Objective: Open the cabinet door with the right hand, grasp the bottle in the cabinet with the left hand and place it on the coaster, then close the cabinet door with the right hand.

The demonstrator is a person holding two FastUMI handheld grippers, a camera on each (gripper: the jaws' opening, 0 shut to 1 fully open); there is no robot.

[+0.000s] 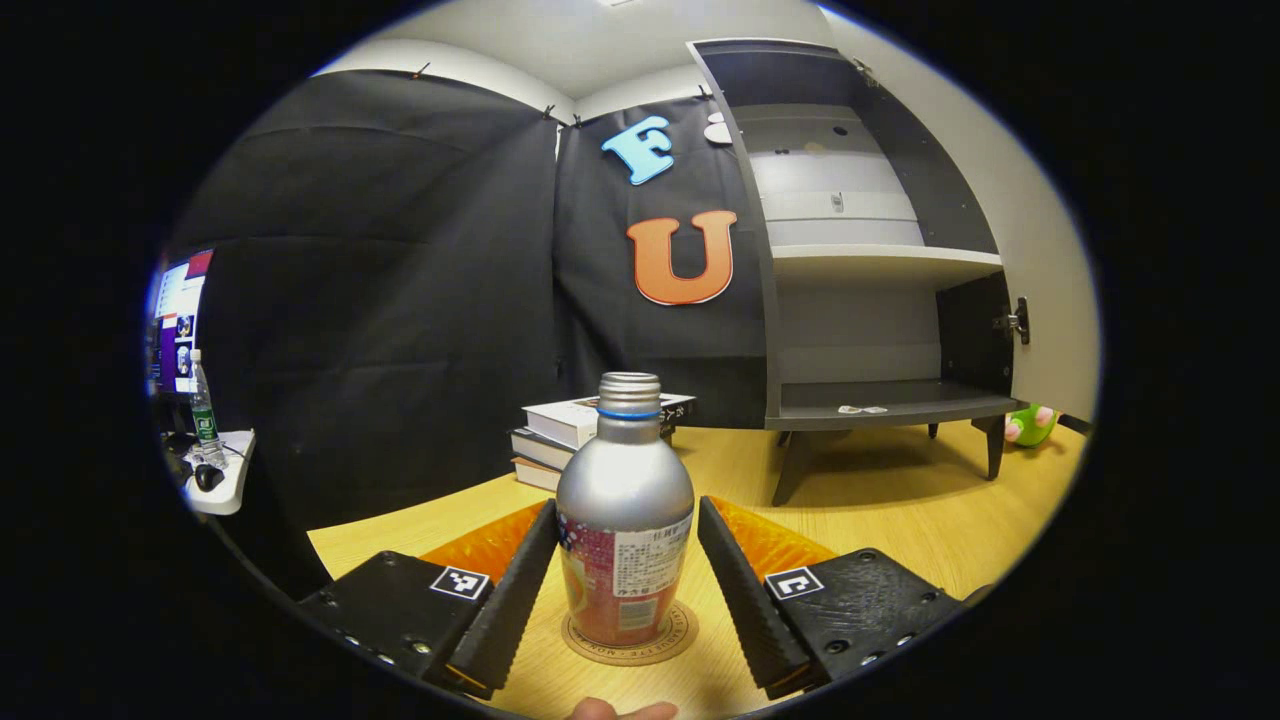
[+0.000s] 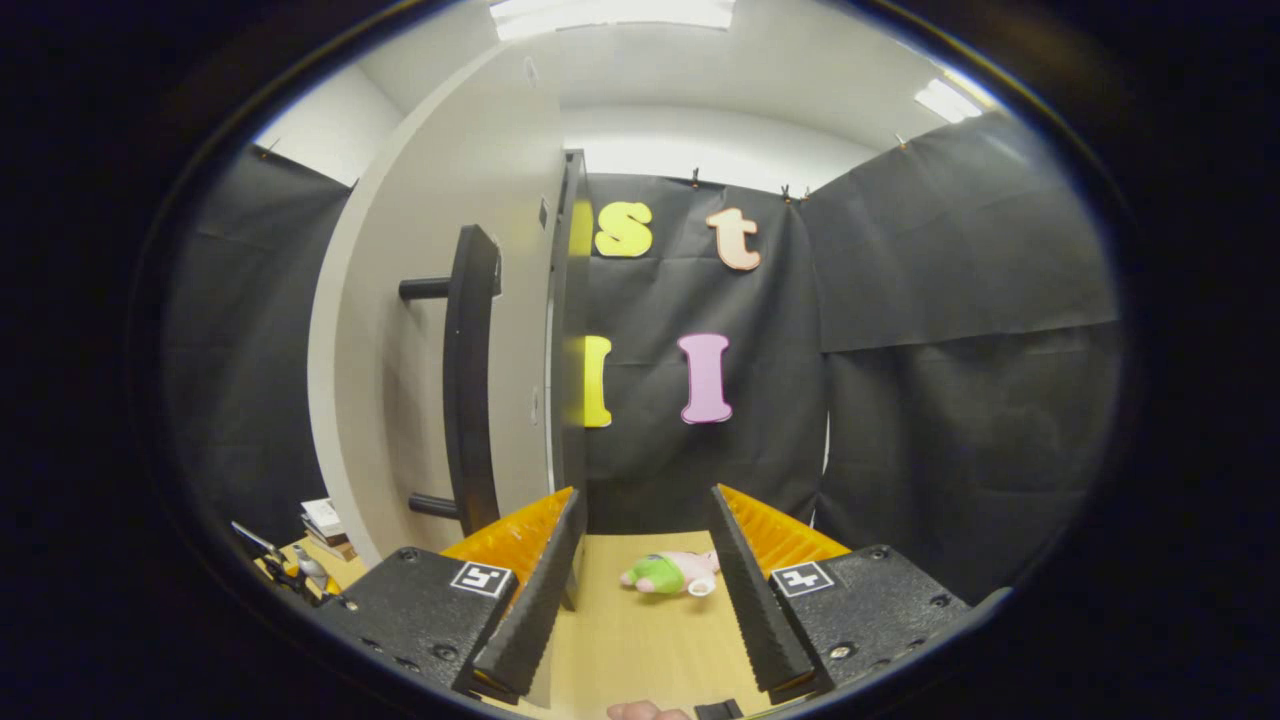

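A silver bottle [image 1: 625,480] with a blue neck ring and a printed label stands upright on a round coaster [image 1: 668,640] on the wooden table. My left gripper [image 1: 627,505] is open around it, one finger on each side with a thin gap to the bottle. Behind it at the right, the dark cabinet [image 1: 870,262] stands open with bare shelves. In the right gripper view, the pale cabinet door [image 2: 440,330] stands swung out at the left, its dark bar handle [image 2: 470,380] facing me. My right gripper [image 2: 647,492] is open just beside the door's edge, holding nothing.
A stack of books [image 1: 560,430] lies behind the bottle. A green and pink plush toy [image 2: 668,573] lies on the table [image 1: 900,510] past the cabinet. At the far left, a monitor [image 1: 180,320] and a water bottle [image 1: 203,410] sit on a side stand.
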